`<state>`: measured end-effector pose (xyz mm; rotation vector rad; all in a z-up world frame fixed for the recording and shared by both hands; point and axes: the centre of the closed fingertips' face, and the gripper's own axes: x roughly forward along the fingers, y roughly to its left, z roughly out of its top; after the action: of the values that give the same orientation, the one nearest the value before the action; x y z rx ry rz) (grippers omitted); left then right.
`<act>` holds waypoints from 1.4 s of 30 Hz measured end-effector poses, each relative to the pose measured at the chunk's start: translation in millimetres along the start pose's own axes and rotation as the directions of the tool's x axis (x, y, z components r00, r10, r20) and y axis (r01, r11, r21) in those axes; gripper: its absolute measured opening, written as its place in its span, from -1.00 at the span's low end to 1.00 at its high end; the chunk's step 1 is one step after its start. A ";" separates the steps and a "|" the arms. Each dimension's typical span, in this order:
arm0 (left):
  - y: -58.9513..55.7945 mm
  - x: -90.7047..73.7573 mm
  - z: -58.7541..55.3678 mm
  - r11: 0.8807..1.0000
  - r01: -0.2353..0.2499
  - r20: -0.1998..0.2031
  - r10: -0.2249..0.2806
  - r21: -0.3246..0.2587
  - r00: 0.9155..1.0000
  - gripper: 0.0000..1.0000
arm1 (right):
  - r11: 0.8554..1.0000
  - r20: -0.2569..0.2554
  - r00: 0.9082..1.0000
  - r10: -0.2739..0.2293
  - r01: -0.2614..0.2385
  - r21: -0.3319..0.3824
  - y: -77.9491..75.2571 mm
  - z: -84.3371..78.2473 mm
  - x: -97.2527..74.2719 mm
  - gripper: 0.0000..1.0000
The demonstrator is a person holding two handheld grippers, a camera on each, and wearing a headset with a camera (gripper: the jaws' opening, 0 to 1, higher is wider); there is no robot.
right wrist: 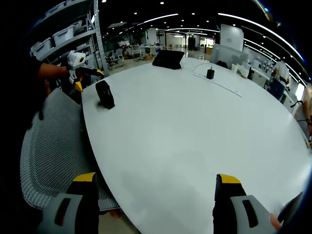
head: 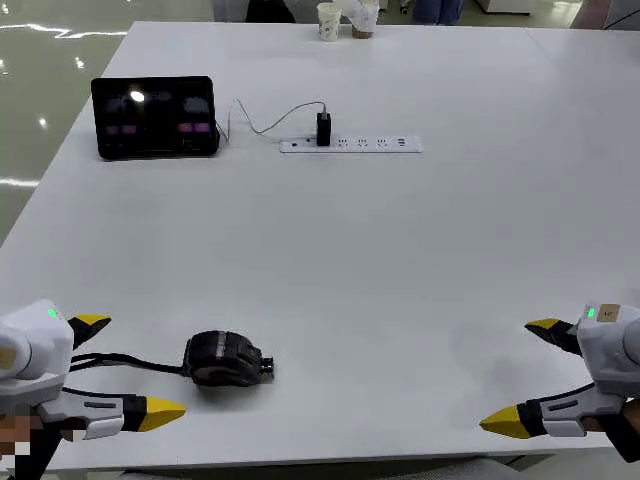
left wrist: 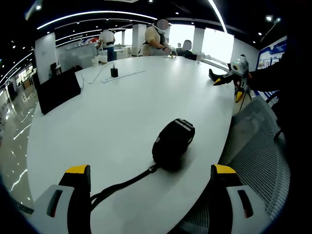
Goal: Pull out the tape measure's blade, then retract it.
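Starting out, we hold our left hand-held gripper (head: 132,366) spread wide and empty at lower left, jaws either side of the strap (head: 125,361) of the tape measure (head: 225,358), which lies just beyond on the surface (head: 380,260), blade not yet drawn. Our right hand-held gripper (head: 517,375) hovers lower right, equally spread, empty. Next, we judge: steady the case, pinch the blade tip.

The tape measure (head: 225,359) lies on the table (head: 420,260) at lower left, just beside the left claw (head: 138,365); the right claw (head: 508,375) sits lower right.
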<state>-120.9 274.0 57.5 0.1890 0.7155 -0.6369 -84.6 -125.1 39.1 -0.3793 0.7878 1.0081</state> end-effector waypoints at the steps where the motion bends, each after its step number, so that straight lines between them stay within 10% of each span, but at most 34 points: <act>1: -0.1 0.1 0.5 1.000 0.001 0.001 -0.001 0.002 1.000 0.98 | 1.000 0.003 1.000 -0.001 0.001 0.001 -0.2 0.4 0.0 0.99; 21: -7.5 5.6 11.0 0.991 0.082 -0.038 -0.078 0.108 0.996 0.98 | 0.997 0.008 0.998 0.057 -0.057 -0.053 8.7 11.8 16.9 0.99; 42: -21.0 24.6 19.8 0.929 0.210 -0.139 -0.174 0.306 0.975 0.98 | 0.976 0.057 0.988 0.141 -0.129 -0.173 27.2 50.6 41.7 0.99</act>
<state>-108.4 238.2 57.1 0.4609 0.7390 -0.9365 -75.0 -54.9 44.0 -0.4383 0.6749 1.2141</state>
